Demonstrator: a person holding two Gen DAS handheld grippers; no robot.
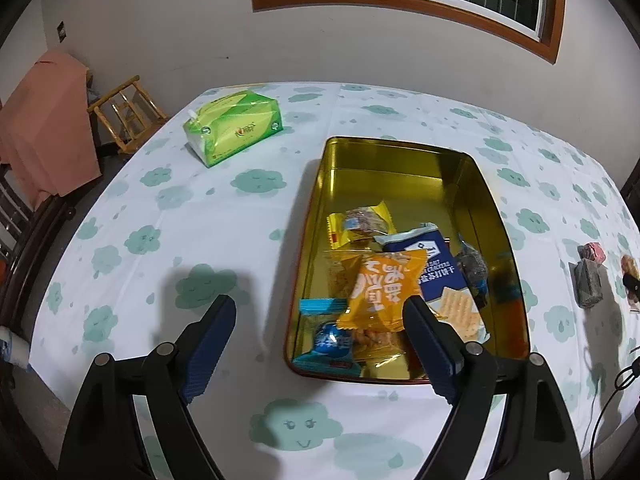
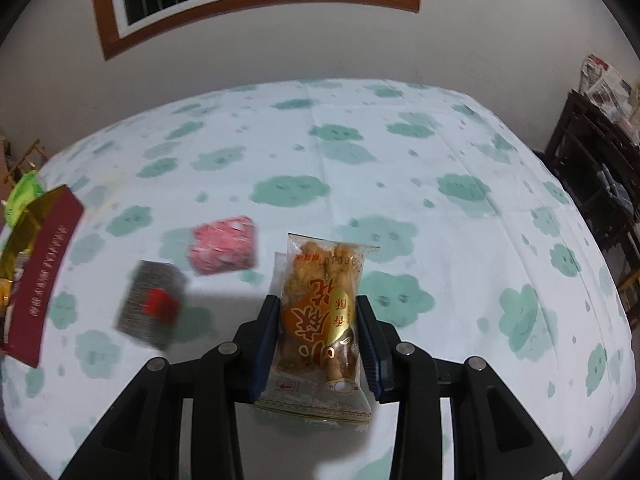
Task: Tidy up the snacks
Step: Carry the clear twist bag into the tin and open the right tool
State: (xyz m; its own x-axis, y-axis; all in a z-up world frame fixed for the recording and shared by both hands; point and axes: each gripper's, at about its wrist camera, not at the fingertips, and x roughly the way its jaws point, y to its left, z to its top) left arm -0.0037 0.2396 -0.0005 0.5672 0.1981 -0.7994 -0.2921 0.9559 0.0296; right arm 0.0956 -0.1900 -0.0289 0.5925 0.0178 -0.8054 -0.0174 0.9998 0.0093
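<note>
A gold tin box (image 1: 400, 160) sits on the table and holds several snack packets, among them an orange packet (image 1: 380, 288), a blue cracker pack (image 1: 436, 268) and a yellow packet (image 1: 360, 224). My left gripper (image 1: 320, 312) is open and empty, hovering at the tin's near left corner. My right gripper (image 2: 318, 320) is shut on a clear packet of fried twists (image 2: 320, 312), held above the table. A pink packet (image 2: 224, 245) and a grey packet (image 2: 152, 306) lie on the cloth left of it. The tin's red outer wall (image 2: 40, 280) shows at the far left.
A green tissue pack (image 1: 234, 126) lies at the table's far left. The white cloud-print cloth (image 2: 400, 180) covers the table. A wooden stool (image 1: 126, 112) and a pink-draped chair (image 1: 44, 120) stand left of the table, a dark shelf (image 2: 600, 168) to its right. A black cable (image 1: 612, 384) lies at the table's right edge.
</note>
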